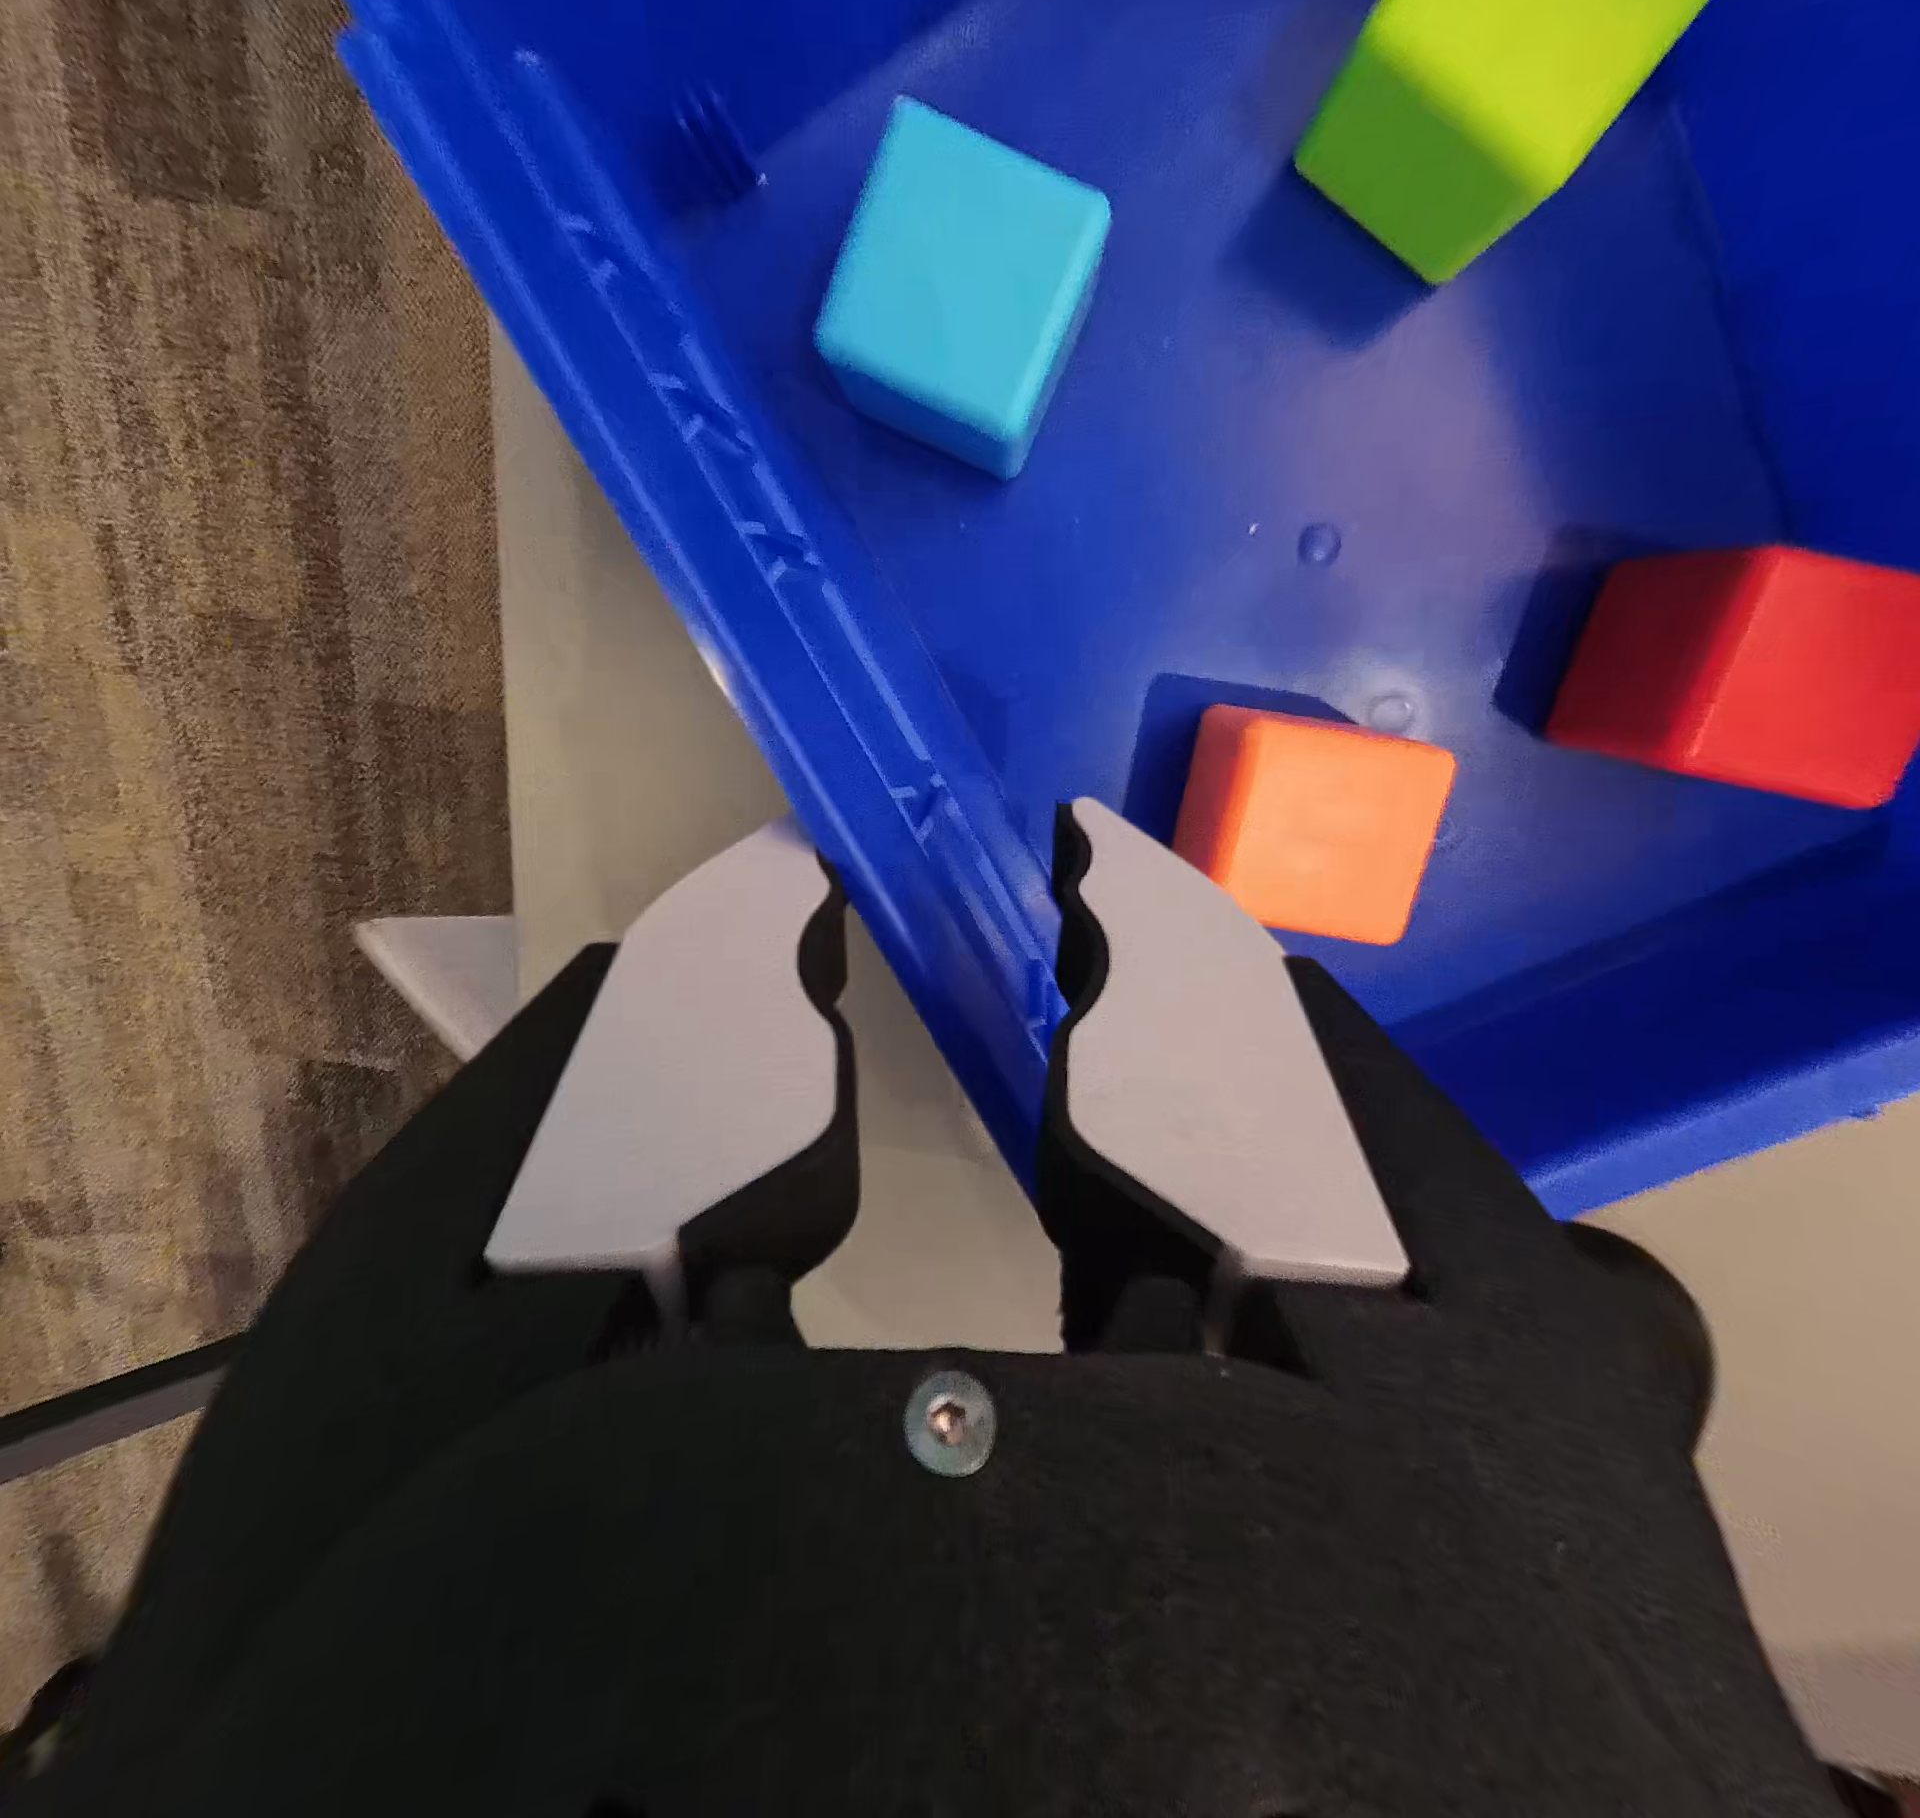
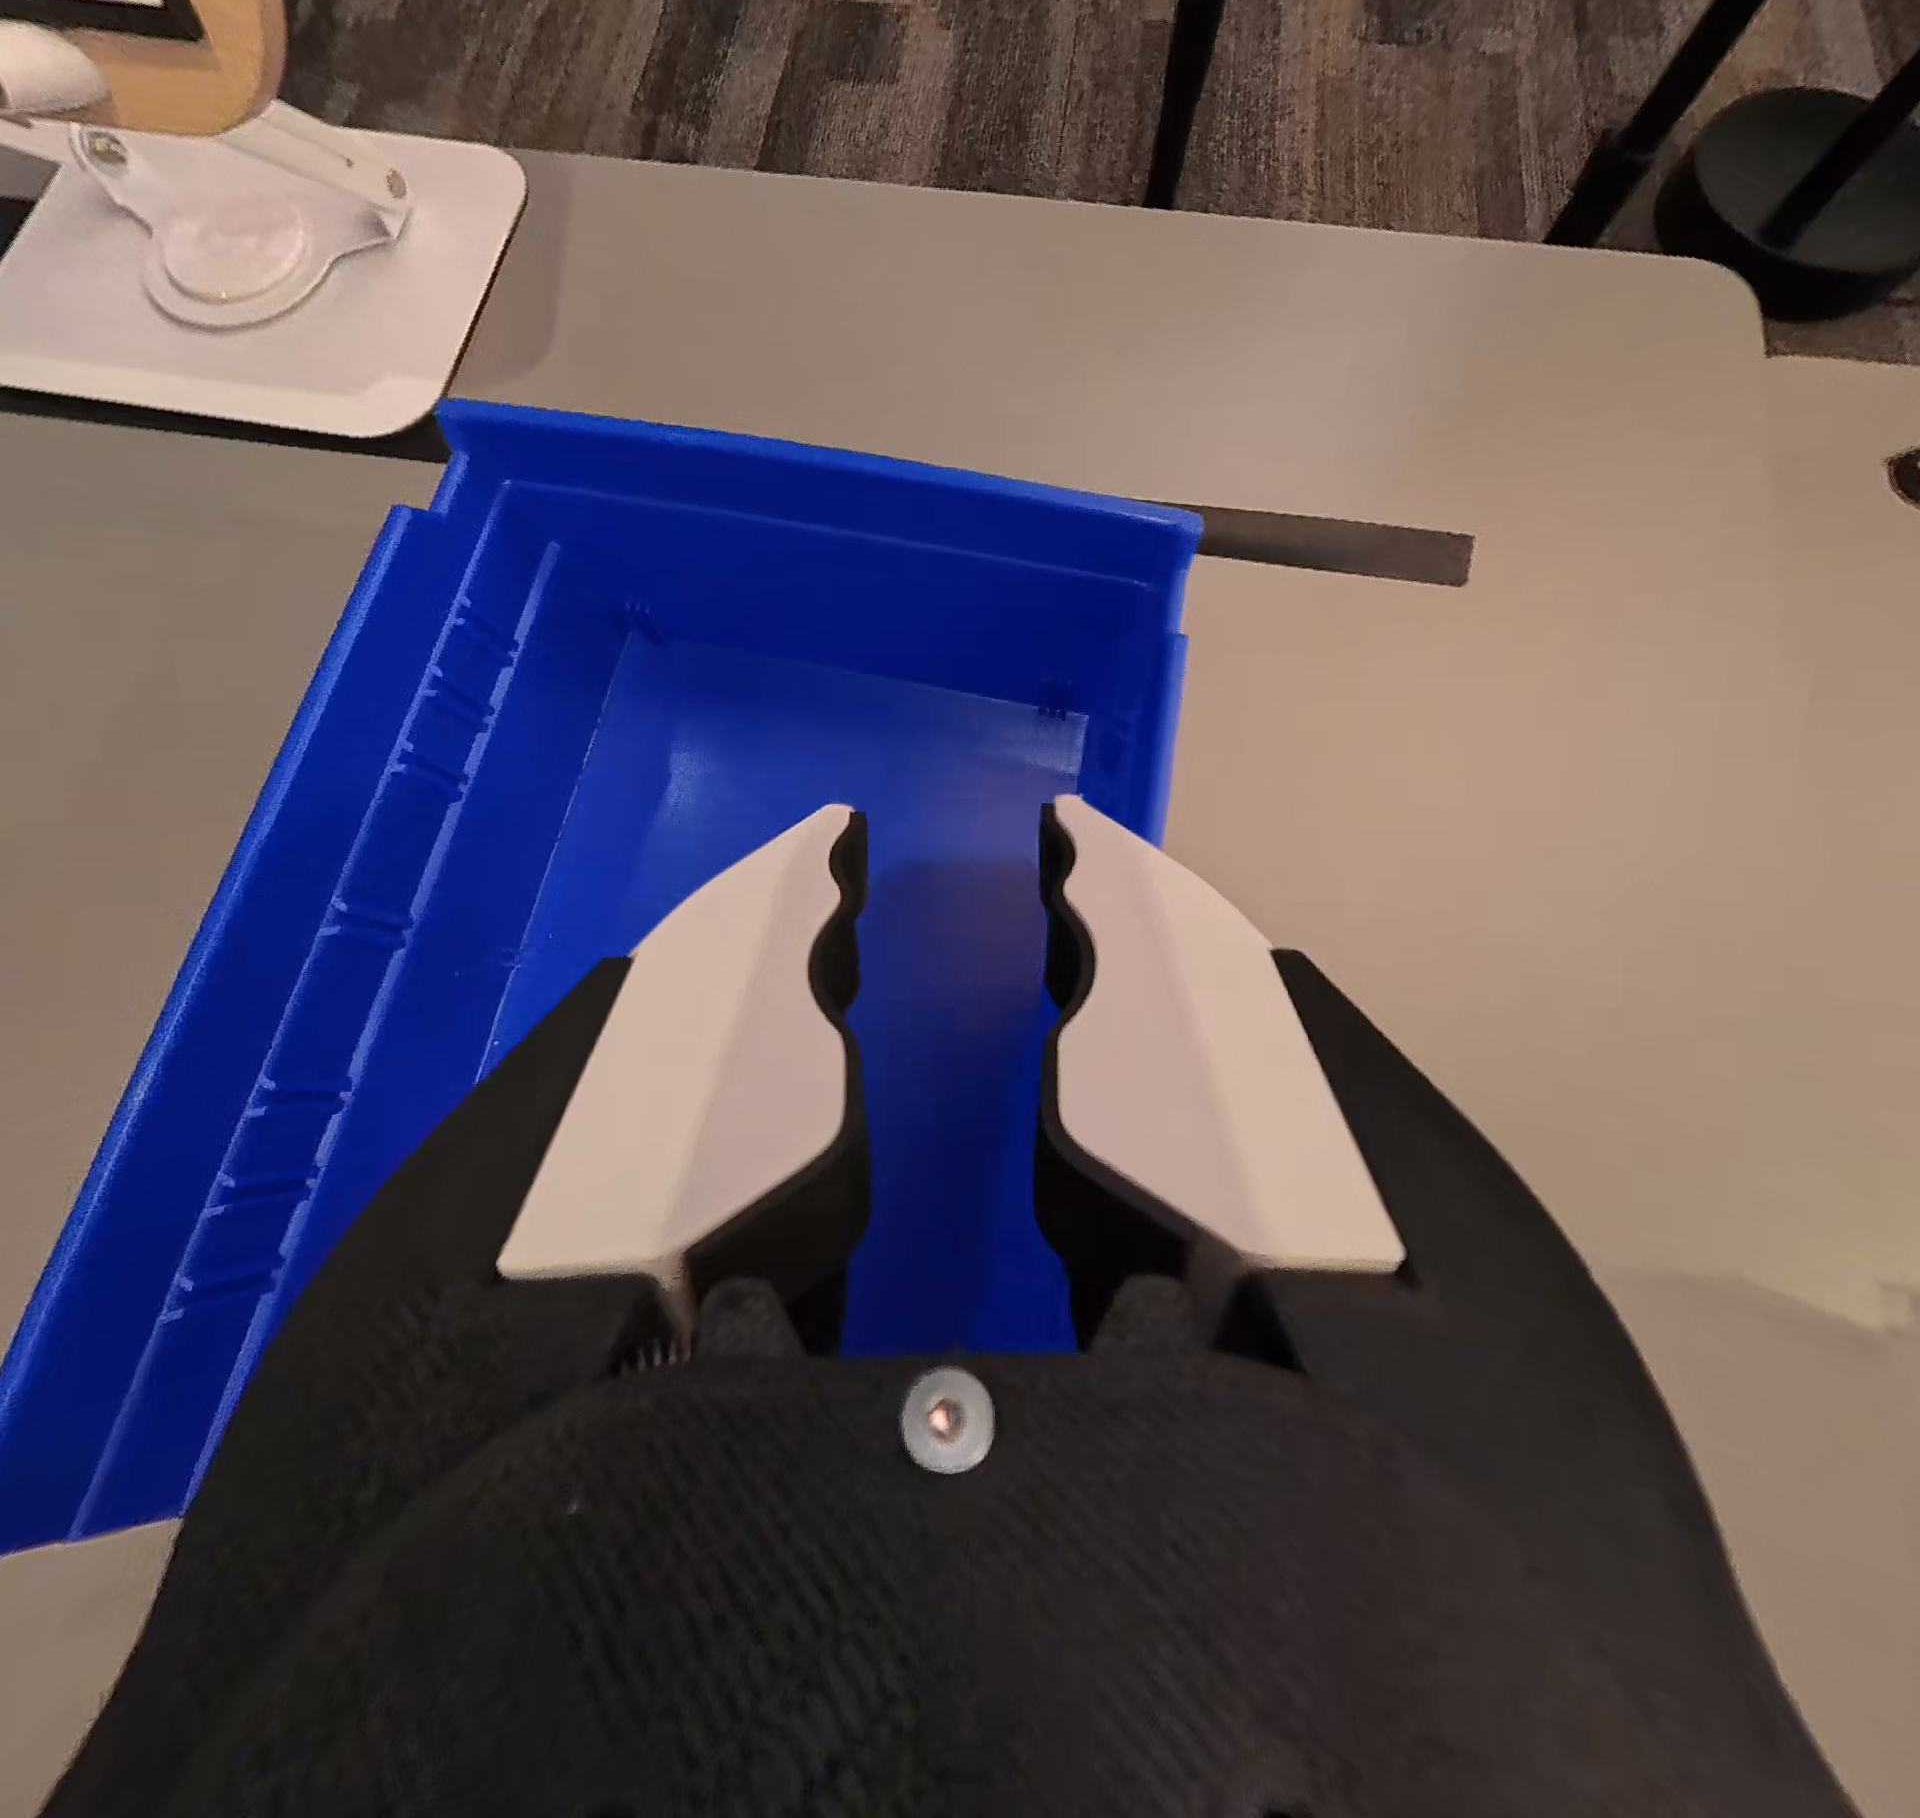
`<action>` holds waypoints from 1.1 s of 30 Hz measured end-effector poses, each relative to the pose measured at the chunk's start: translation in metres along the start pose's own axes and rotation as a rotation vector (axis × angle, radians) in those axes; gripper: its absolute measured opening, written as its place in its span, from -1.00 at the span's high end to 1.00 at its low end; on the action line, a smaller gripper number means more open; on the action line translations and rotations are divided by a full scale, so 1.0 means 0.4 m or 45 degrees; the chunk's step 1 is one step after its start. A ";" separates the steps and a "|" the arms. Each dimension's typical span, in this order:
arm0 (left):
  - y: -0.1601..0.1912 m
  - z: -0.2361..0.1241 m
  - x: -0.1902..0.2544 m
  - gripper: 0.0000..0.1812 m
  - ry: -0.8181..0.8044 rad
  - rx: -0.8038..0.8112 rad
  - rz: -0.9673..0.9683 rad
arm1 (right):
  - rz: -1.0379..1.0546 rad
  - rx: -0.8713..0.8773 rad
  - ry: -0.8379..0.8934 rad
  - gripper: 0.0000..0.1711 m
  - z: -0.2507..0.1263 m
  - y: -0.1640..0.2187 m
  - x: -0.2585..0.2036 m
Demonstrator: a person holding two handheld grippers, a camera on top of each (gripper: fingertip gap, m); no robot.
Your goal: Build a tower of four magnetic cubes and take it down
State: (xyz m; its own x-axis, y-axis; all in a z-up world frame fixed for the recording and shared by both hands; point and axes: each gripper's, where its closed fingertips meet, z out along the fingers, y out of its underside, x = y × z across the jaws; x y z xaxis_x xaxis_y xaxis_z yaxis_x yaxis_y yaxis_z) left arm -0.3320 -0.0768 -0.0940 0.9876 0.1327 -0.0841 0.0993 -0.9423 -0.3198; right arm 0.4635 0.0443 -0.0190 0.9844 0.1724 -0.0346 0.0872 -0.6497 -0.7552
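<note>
the left gripper [image 1: 945, 833] has its jaws apart with nothing between them but the rim of the blue bin [image 1: 790, 563], which runs diagonally through the gap; whether the fingers touch that rim cannot be told. just beyond its right-hand finger sits the orange cube [image 1: 1314, 823] on the bin floor, with the red cube [image 1: 1745, 672] near it toward the right, the cyan cube [image 1: 961, 288] farther up along the wall, and the lime green cube [image 1: 1507, 75] at the far end. all four lie singly and apart from one another, none stacked, so either the tower is not begun or it is already down; the pictures alone do not settle which. if building is in hand, the next move calls for the left gripper to clear the rim, centre on the orange cube and square its jaws to two opposite faces, since the cubes sit skewed. the right gripper [image 2: 948, 812] is likewise spread and holding nothing, hanging over the other end of the blue bin [image 2: 810, 480], whose floor looks bare in its view. the left tool is pitched steeply down over the bin's long side at the table [image 1: 623, 688] edge, carpet [image 1: 208, 521] below; the right one tilts forward and down along the bin's length, with grey table [image 2: 1455, 781] around it and a white stand base [image 2: 260, 293] at the far left.
</note>
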 end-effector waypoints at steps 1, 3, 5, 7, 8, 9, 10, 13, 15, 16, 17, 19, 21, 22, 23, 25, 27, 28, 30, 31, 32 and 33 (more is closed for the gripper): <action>-0.002 0.003 -0.012 0.65 -0.049 0.000 0.015 | -0.020 -0.003 -0.003 0.61 0.005 -0.002 -0.009; -0.010 0.003 -0.007 0.70 -0.014 0.023 -0.015 | -0.058 -0.006 -0.010 0.62 0.015 -0.007 -0.027; -0.026 0.005 0.003 0.75 0.067 0.072 -0.036 | -0.105 -0.013 -0.011 0.62 0.024 -0.010 -0.043; -0.043 0.008 0.015 0.75 0.130 0.125 0.016 | -0.148 -0.027 0.003 0.63 0.034 -0.012 -0.054; -0.051 0.010 0.021 0.76 0.146 0.148 0.061 | -0.169 -0.031 0.008 0.63 0.038 -0.012 -0.060; -0.058 0.012 0.026 0.76 0.144 0.168 0.126 | -0.186 -0.035 0.012 0.63 0.042 -0.012 -0.065; -0.067 0.015 0.031 0.77 0.125 0.193 0.205 | -0.197 -0.043 0.012 0.63 0.045 -0.011 -0.071; -0.097 0.026 0.039 0.82 0.014 0.242 0.394 | -0.232 -0.074 0.008 0.64 0.057 -0.004 -0.086; -0.118 0.031 0.061 0.82 0.008 0.256 0.410 | -0.255 -0.089 0.014 0.65 0.065 0.000 -0.091; -0.128 0.032 0.074 0.82 0.008 0.266 0.414 | -0.260 -0.099 0.015 0.65 0.069 0.003 -0.093; -0.136 0.034 0.085 0.82 0.007 0.272 0.419 | -0.266 -0.107 0.015 0.65 0.072 0.006 -0.094; -0.141 0.035 0.104 0.82 0.004 0.262 0.417 | -0.275 -0.125 0.015 0.65 0.079 0.012 -0.098; -0.138 0.033 0.116 0.82 0.006 0.237 0.388 | -0.286 -0.140 0.012 0.65 0.083 0.017 -0.101; -0.134 0.032 0.120 0.82 0.006 0.225 0.380 | -0.292 -0.148 0.009 0.65 0.085 0.020 -0.103; -0.131 0.031 0.122 0.82 0.004 0.217 0.381 | -0.298 -0.154 0.009 0.65 0.086 0.022 -0.104; -0.129 0.030 0.123 0.82 0.003 0.213 0.380 | -0.303 -0.154 0.015 0.65 0.088 0.022 -0.104; -0.134 0.017 0.121 0.79 0.023 0.248 0.353 | -0.309 -0.145 0.016 0.65 0.087 0.018 -0.105; -0.141 -0.002 0.115 0.72 0.027 0.285 0.336 | -0.312 -0.136 0.022 0.65 0.085 0.015 -0.104; -0.157 -0.074 0.107 0.64 0.023 0.417 0.345 | -0.313 -0.112 0.026 0.66 0.080 0.007 -0.104; -0.163 -0.122 0.118 0.62 0.048 0.507 0.382 | -0.312 -0.099 0.025 0.66 0.077 0.002 -0.104; -0.162 -0.168 0.141 0.57 0.100 0.586 0.431 | -0.311 -0.087 0.024 0.66 0.075 -0.002 -0.104; -0.148 -0.205 0.177 0.48 0.179 0.635 0.490 | -0.310 -0.079 0.023 0.66 0.074 -0.004 -0.104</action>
State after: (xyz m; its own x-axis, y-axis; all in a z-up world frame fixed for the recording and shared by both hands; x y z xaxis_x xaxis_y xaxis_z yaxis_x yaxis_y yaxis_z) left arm -0.2580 -0.0368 -0.0035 0.9512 -0.2594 -0.1669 -0.3002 -0.6539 -0.6945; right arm 0.4179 0.0600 -0.0357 0.9359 0.3161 0.1557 0.3306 -0.6348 -0.6984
